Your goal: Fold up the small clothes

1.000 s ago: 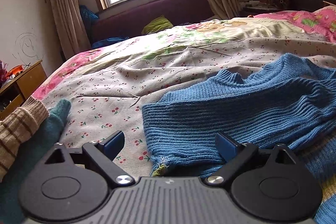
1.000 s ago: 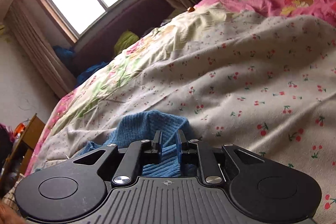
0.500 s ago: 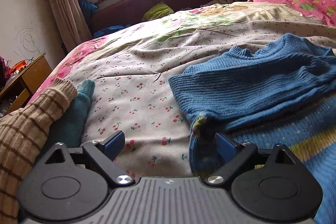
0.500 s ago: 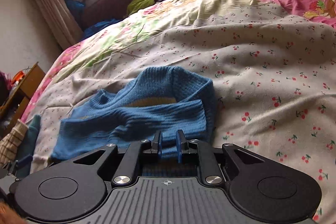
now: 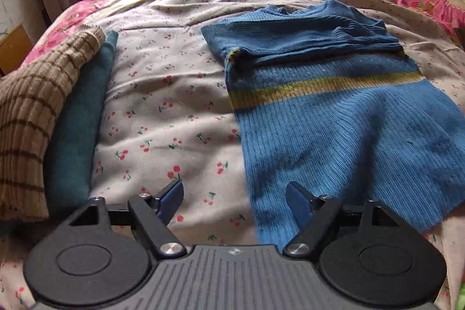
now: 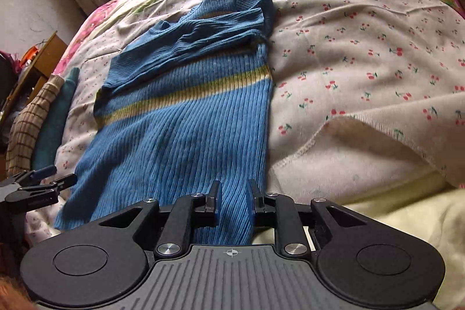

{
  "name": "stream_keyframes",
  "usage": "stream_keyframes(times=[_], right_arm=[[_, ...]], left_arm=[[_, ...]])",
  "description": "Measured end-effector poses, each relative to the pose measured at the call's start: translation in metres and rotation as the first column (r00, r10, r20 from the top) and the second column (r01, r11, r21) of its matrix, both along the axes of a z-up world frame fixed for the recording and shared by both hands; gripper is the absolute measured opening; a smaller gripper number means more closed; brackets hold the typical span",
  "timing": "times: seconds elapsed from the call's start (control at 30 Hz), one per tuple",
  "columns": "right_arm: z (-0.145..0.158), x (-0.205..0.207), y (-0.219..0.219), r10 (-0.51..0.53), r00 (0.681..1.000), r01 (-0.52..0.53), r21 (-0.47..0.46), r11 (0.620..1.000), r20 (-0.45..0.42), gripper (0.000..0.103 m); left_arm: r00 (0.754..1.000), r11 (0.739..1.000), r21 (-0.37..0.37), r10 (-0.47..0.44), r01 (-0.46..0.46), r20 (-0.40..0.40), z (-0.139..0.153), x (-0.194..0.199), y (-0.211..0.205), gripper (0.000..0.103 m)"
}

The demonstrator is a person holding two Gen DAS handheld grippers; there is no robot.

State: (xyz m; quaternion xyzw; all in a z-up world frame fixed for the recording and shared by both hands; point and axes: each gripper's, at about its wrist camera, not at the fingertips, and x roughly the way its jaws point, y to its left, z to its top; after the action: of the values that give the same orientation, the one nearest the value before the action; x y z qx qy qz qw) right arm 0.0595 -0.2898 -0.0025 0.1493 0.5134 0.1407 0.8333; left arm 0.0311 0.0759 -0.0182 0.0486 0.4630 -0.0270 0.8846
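Left wrist view first, from the left edge across: a tan striped knit (image 5: 32,106) lies along the left side of the bed, and a dark green garment (image 5: 78,118) lies just beside it, touching it. To their right is a bare stretch of the cherry-print bedsheet (image 5: 162,95). Right of that the blue sweater (image 5: 334,118) lies flat, its hem near the camera and its collar at the far end, a yellow stripe crossing the chest. Both sleeves are folded across the upper part, above the stripe. The left gripper (image 5: 235,201) hangs over the sweater's near left edge, its jaws wide apart but closing; the left finger is over the sheet and the right finger over the knit, and neither pad presses on anything. Right wrist view, again from the left: the same tan knit (image 6: 32,118) and green garment (image 6: 55,118) sit at the far left, with the left gripper (image 6: 43,179) showing small below them at the sweater's near left corner. The sweater (image 6: 180,130) fills the middle, its hem nearest. The right gripper (image 6: 232,204) is over the near right part of the hem, its jaws narrow and opening, with knit seen in the gap but the pads standing clear of it. Right of the sweater the sheet (image 6: 363,54) runs on, its near edge turned up over a pale yellow blanket (image 6: 407,211).
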Motion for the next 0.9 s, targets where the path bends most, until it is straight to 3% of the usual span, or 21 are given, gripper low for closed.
stream_keyframes(times=[0.13,0.2,0.27,0.4,0.53,0.73,0.9], right_arm=[[-0.003,-0.010,-0.001,-0.003,1.000,0.003,-0.005,1.000,0.000,0.020],[-0.002,-0.012,-0.002,-0.005,1.000,0.005,-0.007,1.000,0.002,0.020],[0.000,-0.014,-0.004,-0.008,1.000,0.008,-0.019,1.000,0.008,0.020],[-0.003,-0.015,-0.007,-0.016,1.000,0.015,-0.042,0.999,-0.016,0.020],[-0.004,-0.015,-0.004,0.011,0.999,-0.013,-0.039,0.999,-0.042,0.021],[-0.013,-0.012,0.002,0.039,0.994,-0.035,0.039,0.999,-0.106,0.021],[-0.020,-0.012,0.004,0.044,0.992,-0.034,0.083,0.996,-0.119,0.020]], left_arm=[[0.998,0.999,-0.042,-0.019,0.016,-0.065,-0.004,-0.014,-0.004,0.071],[0.995,0.998,-0.056,-0.026,0.020,-0.095,-0.004,-0.017,-0.005,0.055],[0.992,0.995,-0.093,-0.033,0.021,-0.119,-0.005,-0.017,-0.004,0.049],[0.989,0.995,-0.092,-0.056,0.043,-0.140,-0.007,-0.015,-0.008,0.040],[0.986,0.995,-0.087,-0.070,0.057,-0.151,-0.008,-0.018,-0.011,0.039],[0.982,0.988,-0.155,-0.035,0.006,-0.186,-0.010,-0.012,0.000,0.039],[0.981,0.988,-0.152,-0.034,0.004,-0.190,-0.011,-0.012,-0.002,0.039]])
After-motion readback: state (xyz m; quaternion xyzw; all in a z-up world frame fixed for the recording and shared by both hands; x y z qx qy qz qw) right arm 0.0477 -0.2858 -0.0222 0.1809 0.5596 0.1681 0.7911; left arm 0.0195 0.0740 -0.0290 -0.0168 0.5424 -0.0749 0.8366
